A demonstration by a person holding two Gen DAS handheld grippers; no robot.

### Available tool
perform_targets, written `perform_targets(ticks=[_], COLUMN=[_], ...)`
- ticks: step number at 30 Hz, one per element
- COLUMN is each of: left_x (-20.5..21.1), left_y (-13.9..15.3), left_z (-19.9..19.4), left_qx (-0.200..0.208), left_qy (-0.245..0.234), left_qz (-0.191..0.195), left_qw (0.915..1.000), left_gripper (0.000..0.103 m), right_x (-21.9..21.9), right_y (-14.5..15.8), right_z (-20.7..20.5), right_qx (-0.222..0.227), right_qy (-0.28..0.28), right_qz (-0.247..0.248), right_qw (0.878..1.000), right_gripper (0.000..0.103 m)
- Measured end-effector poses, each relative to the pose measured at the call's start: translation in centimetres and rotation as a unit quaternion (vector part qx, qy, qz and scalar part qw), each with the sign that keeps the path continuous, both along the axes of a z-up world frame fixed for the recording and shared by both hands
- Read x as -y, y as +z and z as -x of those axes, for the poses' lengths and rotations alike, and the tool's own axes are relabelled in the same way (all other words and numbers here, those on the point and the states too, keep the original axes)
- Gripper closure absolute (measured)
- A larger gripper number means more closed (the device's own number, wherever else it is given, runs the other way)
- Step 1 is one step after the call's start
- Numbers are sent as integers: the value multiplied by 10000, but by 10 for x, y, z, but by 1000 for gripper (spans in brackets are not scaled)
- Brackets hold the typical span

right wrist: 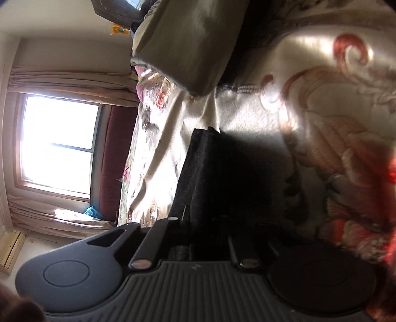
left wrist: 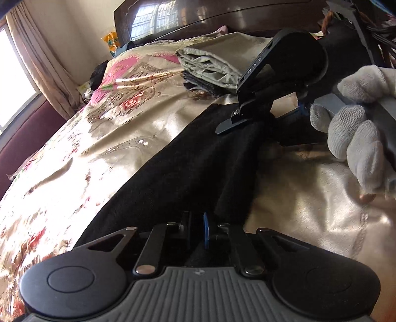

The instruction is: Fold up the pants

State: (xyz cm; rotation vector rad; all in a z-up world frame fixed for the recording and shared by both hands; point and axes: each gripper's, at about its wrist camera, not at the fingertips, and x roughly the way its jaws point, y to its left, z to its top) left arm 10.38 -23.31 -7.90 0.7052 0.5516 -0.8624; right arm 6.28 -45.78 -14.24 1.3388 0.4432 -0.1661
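You have both tools on the black pants (left wrist: 188, 158), which lie stretched across the flowered bedspread (left wrist: 74, 153) as a long dark band running from your left tool (left wrist: 205, 230) up toward your right tool (left wrist: 237, 119). In the left wrist view, the left tool's fingers are pressed together with the near edge of the pants pinched between them. The right tool, held in your gloved hand (left wrist: 358, 133), is clamped on the far end of the same band; in the right wrist view, its jaws stand drawn in tight on the black cloth (right wrist: 205, 173), where the edge shows stacked layers.

Judging from that layered edge and the narrow band, the pants look already folded lengthwise, leg on leg, though I cannot see the whole garment to be sure. What seems left is the crosswise fold: bringing one end over to meet the other, then smoothing it flat. The cloth between your tools looks a little slack and creased near the middle, so it probably needs tension before it is laid over.

A stack of folded clothes (left wrist: 212, 67) sits farther up the bed near the headboard (left wrist: 222, 14), apart from the pants; that is likely where finished pieces go.
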Motion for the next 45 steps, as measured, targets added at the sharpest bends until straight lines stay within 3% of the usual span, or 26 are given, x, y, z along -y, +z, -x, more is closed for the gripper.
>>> perform_targets(ticks=[3,7,11,12,18,21,23,25,27,31,33,35,38,40,45], left_x=[16,39,36,27,-54,-97,-126,-154,-170,-213,-235,-255,-285,-308,-352], left_y=[5,5,10,14,33,24,7,2,8,31,41,47,46,39,19], left_z=[17,43,58,58,44,35,23,26,34,38,36,28,11,0,-25], left_qx=[-72,-209,-146,-150,135,419,-76,-336,-169,54,193,360,646,724,538], left_qy=[-320,-647,-678,-593,404,1026,1430,1489,1500,1703,1827,1925,2220,2533,3195], left_qz=[51,175,286,363,610,341,81,258,267,688,919,978,831,754,605], left_qw=[9994,9975,9972,9975,9972,9933,9897,9879,9882,9830,9787,9758,9694,9617,9441], left_gripper=[81,81,75,69,68,65,65,65,63,62,62,62,61,61,61], right_x=[13,29,33,32,27,21,16,11,0,-36,-66,-101,-155,-198,-299], right_y=[5,12,12,14,24,33,34,36,49,97,127,152,163,155,109], right_z=[30,62,69,68,64,67,63,58,57,90,93,64,-15,-80,-199], right_qx=[125,-5,-111,-148,-417,-500,-733,-1008,-1283,-1647,-1371,-881,71,305,289], right_qy=[-270,-584,-325,-273,-181,-270,-314,-247,-59,-77,233,1060,2574,3526,5099], right_qz=[28,436,731,834,1247,1392,1476,1734,2061,2889,3366,3589,3204,2882,2895], right_qw=[9996,9973,9967,9960,9912,9886,9858,9794,9701,9431,9313,9231,9116,8898,8095], right_gripper=[95,95,94,93,94,95,95,95,86,85,85,85,85,82,81])
